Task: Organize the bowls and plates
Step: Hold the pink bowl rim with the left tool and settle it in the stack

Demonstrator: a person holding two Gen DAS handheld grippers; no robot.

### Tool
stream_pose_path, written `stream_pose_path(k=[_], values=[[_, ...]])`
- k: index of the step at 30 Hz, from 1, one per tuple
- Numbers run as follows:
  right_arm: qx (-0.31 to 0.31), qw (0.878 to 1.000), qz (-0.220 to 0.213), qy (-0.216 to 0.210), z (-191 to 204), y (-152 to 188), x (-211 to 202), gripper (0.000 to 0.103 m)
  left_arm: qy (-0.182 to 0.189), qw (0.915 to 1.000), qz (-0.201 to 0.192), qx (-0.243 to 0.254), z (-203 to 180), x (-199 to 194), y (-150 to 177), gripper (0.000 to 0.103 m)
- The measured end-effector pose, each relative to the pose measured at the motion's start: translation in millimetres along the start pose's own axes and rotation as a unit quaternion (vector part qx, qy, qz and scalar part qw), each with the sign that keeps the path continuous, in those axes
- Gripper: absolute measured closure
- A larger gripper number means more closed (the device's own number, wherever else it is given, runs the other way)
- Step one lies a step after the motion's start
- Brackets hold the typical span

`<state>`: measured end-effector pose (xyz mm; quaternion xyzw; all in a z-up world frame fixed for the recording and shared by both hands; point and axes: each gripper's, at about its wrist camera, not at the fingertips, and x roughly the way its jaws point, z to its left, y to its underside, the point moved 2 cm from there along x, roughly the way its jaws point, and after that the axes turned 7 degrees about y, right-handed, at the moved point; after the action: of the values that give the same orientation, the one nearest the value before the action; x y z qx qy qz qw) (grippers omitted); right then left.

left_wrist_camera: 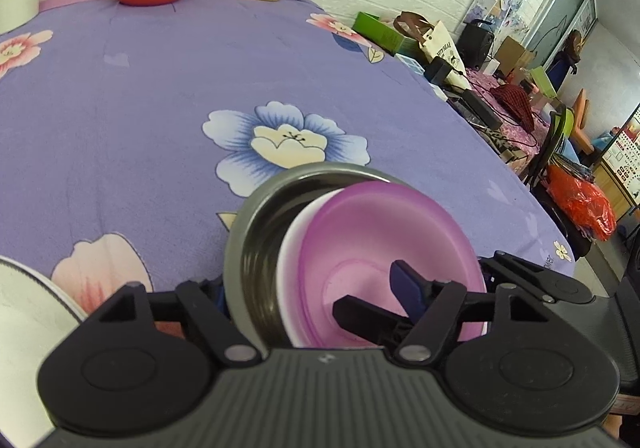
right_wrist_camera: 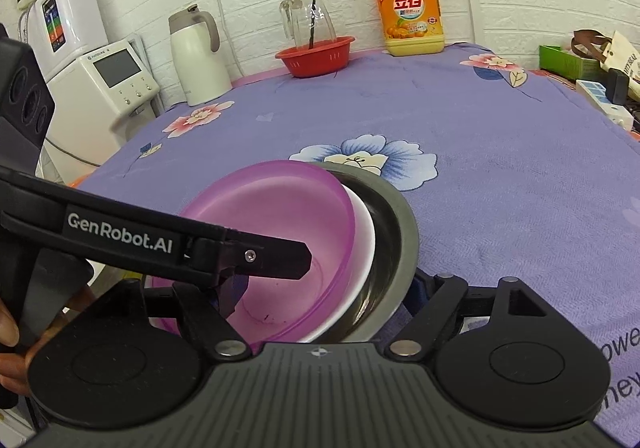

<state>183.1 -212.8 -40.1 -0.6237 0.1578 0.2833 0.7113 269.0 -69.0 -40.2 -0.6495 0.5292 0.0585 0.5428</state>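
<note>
Three dishes nested: one translucent purple plastic bowl inside one white bowl inside one steel bowl. Above the purple bowl, the "GenRobot.AI" left hand-held gripper straddled its rim, contact unclear; the right hand-held gripper's state was indiscernible.

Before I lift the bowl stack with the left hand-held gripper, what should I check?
1. Nesting: purple bowl in white bowl in steel bowl: ok.
2. Left hand-held gripper has one finger inside the purple bowl: ok.
3. Its other finger on the stack's outside is hidden: cannot tell.
4. Right hand-held gripper grip on the stack: cannot tell.
5. Inner bowls seated level: they lean to one side, not ok.
6. Red basket and detergent bottle stand well away: ok.
</note>
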Motion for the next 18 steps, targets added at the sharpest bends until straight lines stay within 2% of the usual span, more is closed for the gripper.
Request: stream_pose_path(k=[6,9,13,18], values=[[0.001,1.000,0.005,0.009,5.9,-1.9,-5.5,0.000,0.001,1.0000,0.002,-0.009,-4.7,-0.1,2.1,0.030],[-0.001,1.000,0.004,0.016,6.0,-4.2,-9.4,0.000,0.016,0.9995,0.003,-0.027,-7.2,-0.3,0.5,0.030],[-0.012,0.999,-0.010,0.034,6.2,-9.7,-21.9,0.000,0.026,0.9995,-0.010,-0.017,-18.4,-7.8,-2.9,0.030],[-0.022,0.999,-0.032,0.037,15.3,-17.4,-37.3,0.000,0.025,0.9990,-0.035,-0.009,-20.3,-33.8,-4.4,0.030]])
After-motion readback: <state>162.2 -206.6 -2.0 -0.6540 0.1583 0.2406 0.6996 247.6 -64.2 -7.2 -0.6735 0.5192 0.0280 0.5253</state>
